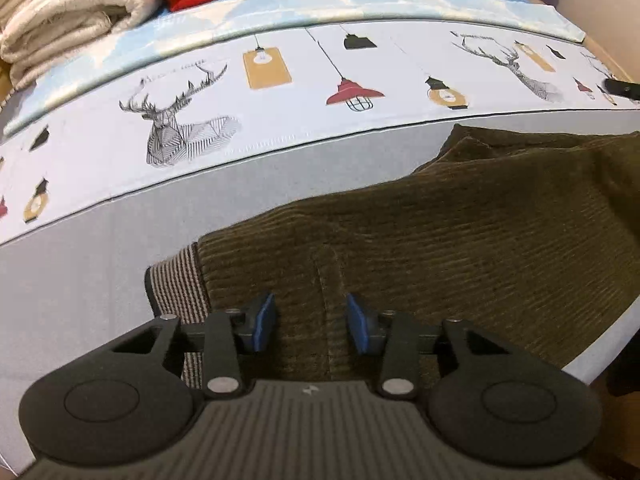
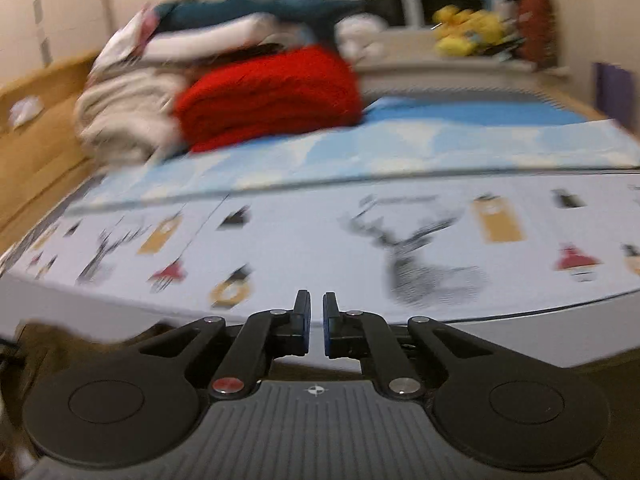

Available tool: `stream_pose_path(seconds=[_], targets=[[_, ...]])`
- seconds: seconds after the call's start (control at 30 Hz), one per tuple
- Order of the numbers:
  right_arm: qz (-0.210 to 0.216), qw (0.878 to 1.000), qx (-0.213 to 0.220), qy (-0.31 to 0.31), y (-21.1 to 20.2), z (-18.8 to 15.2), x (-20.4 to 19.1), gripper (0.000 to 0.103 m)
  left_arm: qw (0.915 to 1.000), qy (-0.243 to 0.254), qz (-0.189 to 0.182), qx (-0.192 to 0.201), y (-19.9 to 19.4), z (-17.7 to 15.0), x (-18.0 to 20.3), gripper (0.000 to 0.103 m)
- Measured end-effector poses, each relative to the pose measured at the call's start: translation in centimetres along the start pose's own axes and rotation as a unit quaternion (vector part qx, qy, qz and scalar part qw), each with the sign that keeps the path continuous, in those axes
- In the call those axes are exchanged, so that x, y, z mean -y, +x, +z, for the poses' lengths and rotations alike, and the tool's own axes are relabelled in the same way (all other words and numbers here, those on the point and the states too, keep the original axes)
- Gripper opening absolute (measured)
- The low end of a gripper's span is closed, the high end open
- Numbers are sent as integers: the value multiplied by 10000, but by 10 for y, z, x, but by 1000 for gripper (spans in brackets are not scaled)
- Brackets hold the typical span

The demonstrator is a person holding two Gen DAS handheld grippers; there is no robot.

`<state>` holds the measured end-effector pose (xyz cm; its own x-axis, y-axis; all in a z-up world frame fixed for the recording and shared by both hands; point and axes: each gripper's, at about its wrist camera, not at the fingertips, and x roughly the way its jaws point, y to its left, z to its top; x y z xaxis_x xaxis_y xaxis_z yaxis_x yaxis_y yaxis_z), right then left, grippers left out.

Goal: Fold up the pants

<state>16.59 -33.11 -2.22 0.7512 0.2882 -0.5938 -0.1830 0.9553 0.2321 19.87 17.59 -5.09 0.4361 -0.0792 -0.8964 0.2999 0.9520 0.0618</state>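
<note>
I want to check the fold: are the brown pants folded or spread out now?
Cannot tell for sure. The pants lie flat on the grey surface, striped waistband showing, but the view cuts them off.

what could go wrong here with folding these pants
The left hand-held gripper hangs open over the olive corduroy pants near the striped waistband; closing here may pinch only the top layer. The right hand-held gripper is shut on nothing, its view blurred, so that side may sag.
</note>
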Motion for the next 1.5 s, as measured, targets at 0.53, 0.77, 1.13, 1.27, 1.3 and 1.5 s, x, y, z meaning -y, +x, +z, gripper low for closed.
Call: stream_pose_path(seconds=[0.53, 0.77, 1.13, 1.27, 1.3, 1.5], targets=[[1870, 9662, -1455, -1018, 132, -15, -128, 39, 9981, 130, 116, -594, 24, -16, -10, 45], [1933, 9589, -1524, -1414, 158, -19, -142, 6, 9983, 155, 38, -564, 24, -17, -13, 45], [1009, 9904, -465, -824, 146, 21, -110, 3, 9978, 229, 53, -615, 24, -16, -11, 45], [1514, 9832, -786, -651, 138, 18, -96, 29, 9980, 142, 17, -610, 23, -15, -11, 46], [1586, 9803, -926, -729, 140, 15, -98, 33, 9982, 88, -25, -590, 21, -14, -12, 46], [1694, 9627, -1491, -1495, 150, -12, -130, 35, 9992, -255, -293, 21, -1, -4, -17, 46]])
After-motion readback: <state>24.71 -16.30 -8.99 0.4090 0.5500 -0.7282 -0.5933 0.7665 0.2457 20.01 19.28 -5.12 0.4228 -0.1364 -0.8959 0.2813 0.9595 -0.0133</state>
